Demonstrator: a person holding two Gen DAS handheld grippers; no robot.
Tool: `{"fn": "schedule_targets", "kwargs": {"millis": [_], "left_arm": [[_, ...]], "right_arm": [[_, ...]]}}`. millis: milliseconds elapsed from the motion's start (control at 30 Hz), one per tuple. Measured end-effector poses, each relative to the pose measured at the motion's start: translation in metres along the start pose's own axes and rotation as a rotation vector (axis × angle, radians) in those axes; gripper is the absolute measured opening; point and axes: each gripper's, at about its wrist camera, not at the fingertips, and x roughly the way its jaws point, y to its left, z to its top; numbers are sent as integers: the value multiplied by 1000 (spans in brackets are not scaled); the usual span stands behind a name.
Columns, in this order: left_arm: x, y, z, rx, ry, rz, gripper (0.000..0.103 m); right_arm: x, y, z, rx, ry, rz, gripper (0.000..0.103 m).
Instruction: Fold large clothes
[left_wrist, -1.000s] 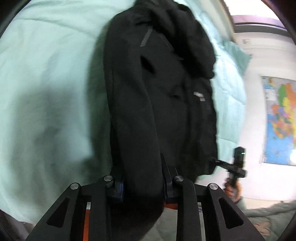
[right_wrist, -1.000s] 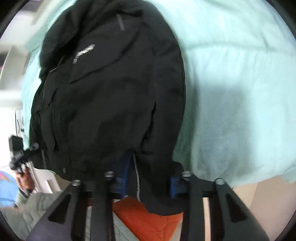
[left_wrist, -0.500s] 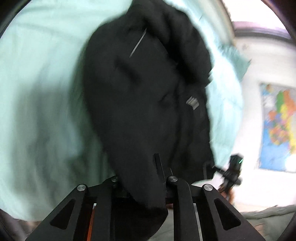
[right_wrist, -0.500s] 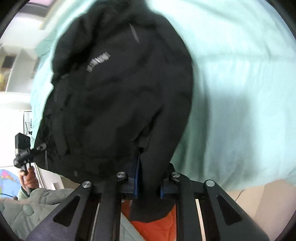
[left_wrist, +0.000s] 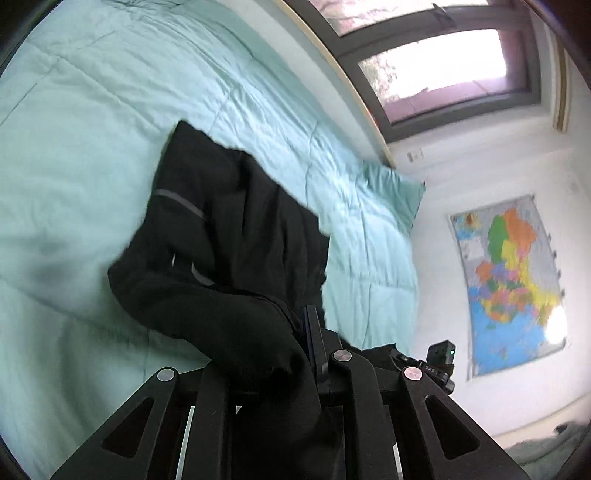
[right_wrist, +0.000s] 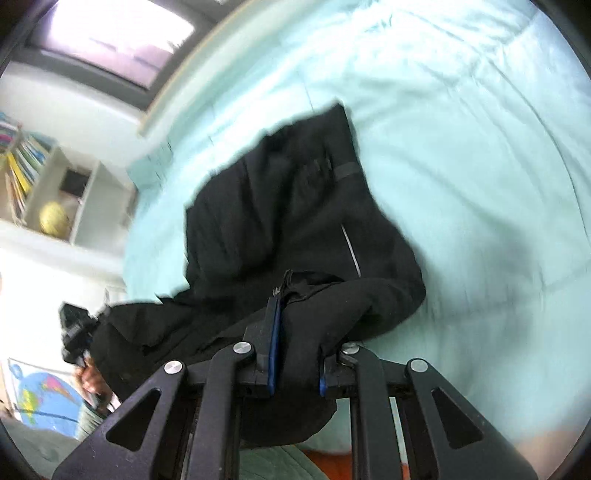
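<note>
The jacket lies on the bed, its far part flat on the quilt, its near edge lifted and bunched; the left tool is clamped on a thick roll of black cloth at that near edge, and the right tool grips the matching part on the other side, cloth packed between its blue pads; both views are blurred at the edges of the cloth, so the fold looks to be under way.

The step in hand, as I judge it, is carrying the near hem over the body to halve the jacket; to do it well, hold both tools level with each other, so the folded edge lands square and not slanted; bring the hem across the body low, so the cloth drapes without trapping air or dragging the lower layer; keep the span between the tools taut enough to hold the hem straight, yet not so tight that the flat part slides on the quilt.

The cloth looks thick and padded, so it will likely spring back; press it down at the landing before letting go; the free sleeve edge near the right tool may slip out sideways, so watch that side.
</note>
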Motion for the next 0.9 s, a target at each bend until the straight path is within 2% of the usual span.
{"fn": "schedule_targets", "kwargs": {"millis": [100, 233, 333, 467, 533, 667, 767, 900], "left_arm": [[11, -5, 34, -17, -35, 22, 16], [33, -2, 91, -37, -92, 45, 18], [72, 14, 134, -71, -95, 138, 20], [145, 57, 173, -157, -37, 290, 20], [175, 81, 183, -203, -5, 332, 20], [219, 122, 188, -290, 37, 357, 20], [228, 121, 189, -243, 55, 384, 20], [227, 107, 190, -134, 89, 415, 21]], "right_arm": [[-3, 14, 39, -13, -60, 38, 19], [9, 31, 98, -28, -115, 36, 20], [40, 31, 141, 4, -115, 7, 21], [115, 5, 190, 108, -43, -70, 23], [158, -12, 204, 144, 0, -110, 23], [236, -46, 219, 226, 112, -161, 23], [261, -50, 223, 208, 138, -191, 23], [259, -46, 223, 173, 159, -198, 23]]}}
